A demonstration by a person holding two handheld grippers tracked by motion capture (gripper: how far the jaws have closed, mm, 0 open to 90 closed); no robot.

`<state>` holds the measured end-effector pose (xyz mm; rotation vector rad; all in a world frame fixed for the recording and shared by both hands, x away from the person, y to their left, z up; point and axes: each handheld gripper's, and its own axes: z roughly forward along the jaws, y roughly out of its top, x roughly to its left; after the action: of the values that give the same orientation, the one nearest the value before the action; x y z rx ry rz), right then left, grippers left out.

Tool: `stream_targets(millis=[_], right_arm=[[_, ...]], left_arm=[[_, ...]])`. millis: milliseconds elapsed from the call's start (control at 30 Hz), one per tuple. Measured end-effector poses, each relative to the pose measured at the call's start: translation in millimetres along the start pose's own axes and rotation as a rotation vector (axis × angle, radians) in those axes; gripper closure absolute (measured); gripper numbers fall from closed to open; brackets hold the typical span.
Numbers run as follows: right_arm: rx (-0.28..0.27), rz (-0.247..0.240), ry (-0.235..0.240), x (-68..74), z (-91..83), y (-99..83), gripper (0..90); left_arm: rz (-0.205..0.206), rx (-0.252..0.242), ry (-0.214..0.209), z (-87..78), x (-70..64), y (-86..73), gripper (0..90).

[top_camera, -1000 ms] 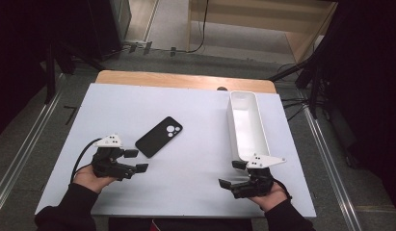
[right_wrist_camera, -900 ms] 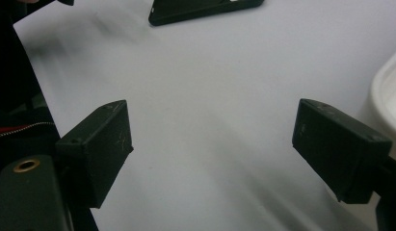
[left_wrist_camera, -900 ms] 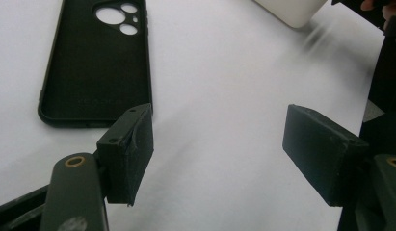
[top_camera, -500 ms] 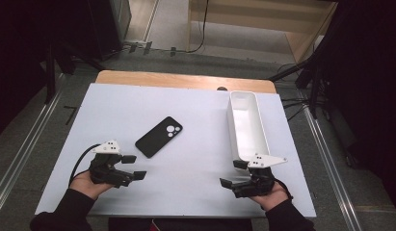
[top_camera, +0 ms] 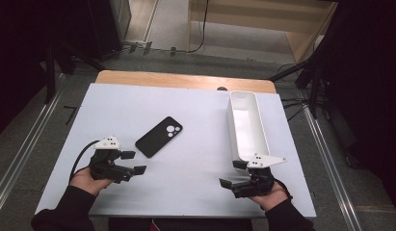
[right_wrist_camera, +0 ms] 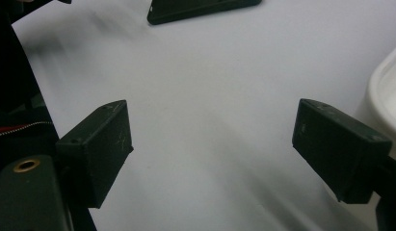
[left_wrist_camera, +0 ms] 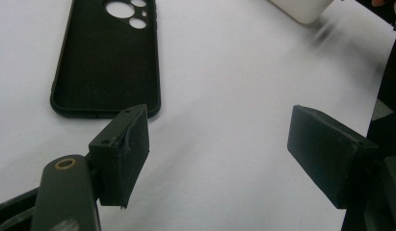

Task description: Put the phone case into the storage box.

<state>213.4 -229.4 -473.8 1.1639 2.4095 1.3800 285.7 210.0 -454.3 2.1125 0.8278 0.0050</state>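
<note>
A black, soft-looking phone case (top_camera: 159,136) lies flat on the white table (top_camera: 186,110), a little left of the middle, with its hollow side up and its round camera holes pointing away from the person. It lies alone with bare table all around it, so a claw can come at it from any side. The left gripper (top_camera: 133,162) sits low over the table just beside the near end of the case, and its two black jaws stand wide apart with nothing between them (in the left gripper view one jaw tip is right at the case's bottom edge). It looks as if the jaws are open so they can slip over the thin rim of the case. The right gripper (top_camera: 231,174) is well apart from the case, near the close end of the long white plastic bin (top_camera: 247,126), and its jaws are wide apart and empty too. The bin stands upright on the right side with its open top up, so I think the case may be meant to go in there.
</note>
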Motion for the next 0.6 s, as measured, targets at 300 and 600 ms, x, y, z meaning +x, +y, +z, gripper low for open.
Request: stream_targets(millis=[300,600], right_arm=[[0.003,0.003,-0.001,0.7,0.7,-0.2,12.4],[0.008,-0.005,0.001,1.1,1.7,-0.3,12.3]], left_arm=[[0.008,-0.028,0.019,6.0,7.2,11.0,22.4],[0.002,-0.014,0.037,11.3,13.7,20.3,22.7]])
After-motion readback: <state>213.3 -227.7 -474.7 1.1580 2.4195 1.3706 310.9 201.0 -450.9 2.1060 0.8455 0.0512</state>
